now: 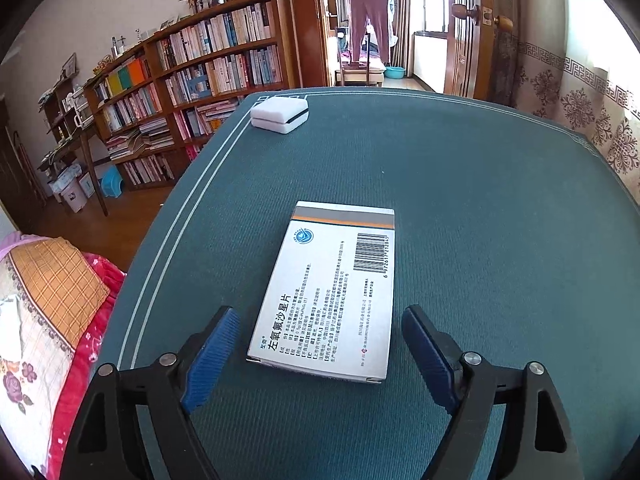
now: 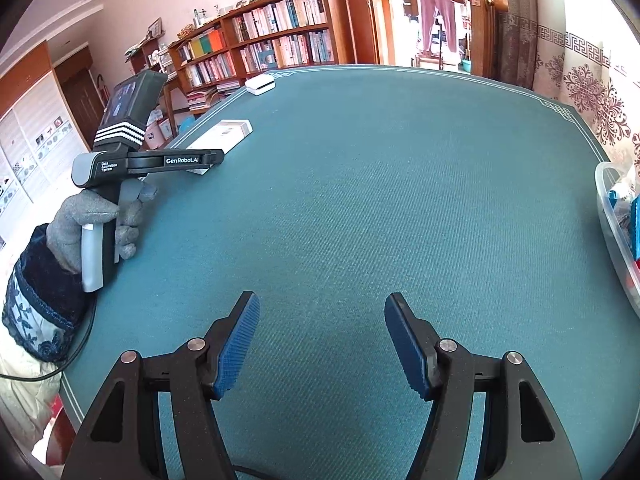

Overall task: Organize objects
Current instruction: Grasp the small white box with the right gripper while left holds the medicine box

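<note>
A white medicine box (image 1: pixel 328 292) with Chinese print and a barcode lies flat on the teal tablecloth (image 1: pixel 480 200). My left gripper (image 1: pixel 320 352) is open, its blue pads either side of the box's near end, not touching it. In the right wrist view the same box (image 2: pixel 224 136) lies at the table's left, partly behind the left gripper (image 2: pixel 216 157) held by a gloved hand. My right gripper (image 2: pixel 322 340) is open and empty over bare cloth. A small white case (image 1: pixel 280 114) sits at the far left corner; it also shows in the right wrist view (image 2: pixel 260 84).
A clear plastic bin (image 2: pixel 612 232) with blue items stands at the table's right edge. Bookshelves (image 1: pixel 192 80) line the left wall beyond the table. A patterned cushion (image 1: pixel 44 300) lies beside the table's left edge. A curtain (image 1: pixel 580 112) hangs at the right.
</note>
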Demonstrator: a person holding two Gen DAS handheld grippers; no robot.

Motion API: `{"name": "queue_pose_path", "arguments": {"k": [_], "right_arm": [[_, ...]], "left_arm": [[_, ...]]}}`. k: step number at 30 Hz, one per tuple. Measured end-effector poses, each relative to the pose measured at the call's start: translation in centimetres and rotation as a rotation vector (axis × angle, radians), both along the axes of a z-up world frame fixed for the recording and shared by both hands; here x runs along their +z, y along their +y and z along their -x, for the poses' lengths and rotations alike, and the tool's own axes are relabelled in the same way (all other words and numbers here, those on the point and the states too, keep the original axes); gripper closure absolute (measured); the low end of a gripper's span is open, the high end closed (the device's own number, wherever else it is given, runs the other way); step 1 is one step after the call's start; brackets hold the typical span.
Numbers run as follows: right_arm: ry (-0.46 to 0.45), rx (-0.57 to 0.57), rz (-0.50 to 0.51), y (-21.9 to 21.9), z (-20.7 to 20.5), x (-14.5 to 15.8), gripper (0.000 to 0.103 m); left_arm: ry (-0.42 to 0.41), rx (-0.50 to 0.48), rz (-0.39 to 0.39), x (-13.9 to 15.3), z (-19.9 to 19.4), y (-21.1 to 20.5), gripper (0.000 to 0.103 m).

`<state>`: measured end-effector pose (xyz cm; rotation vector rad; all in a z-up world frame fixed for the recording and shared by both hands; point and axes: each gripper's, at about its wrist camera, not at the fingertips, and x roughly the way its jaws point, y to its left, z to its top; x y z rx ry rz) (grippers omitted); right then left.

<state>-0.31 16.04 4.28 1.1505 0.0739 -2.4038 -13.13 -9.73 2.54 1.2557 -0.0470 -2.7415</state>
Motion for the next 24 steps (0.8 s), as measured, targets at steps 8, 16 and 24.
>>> {"name": "queue_pose_path", "arguments": {"k": [8, 16, 24], "right_arm": [[0.013, 0.01, -0.013, -0.5, 0.7, 0.9, 0.036], [0.027, 0.114, -0.006, -2.9, 5.1, 3.0, 0.036], [0.018, 0.125, 0.007, -7.3, 13.2, 4.3, 0.036]], "left_arm": [[-0.009, 0.014, -0.022, -0.8, 1.4, 0.0, 0.029], [0.041, 0.055, -0.051, 0.1, 0.5, -0.9, 0.036], [0.099, 0.197, -0.077, 1.5, -0.5, -3.2, 0.037]]}}
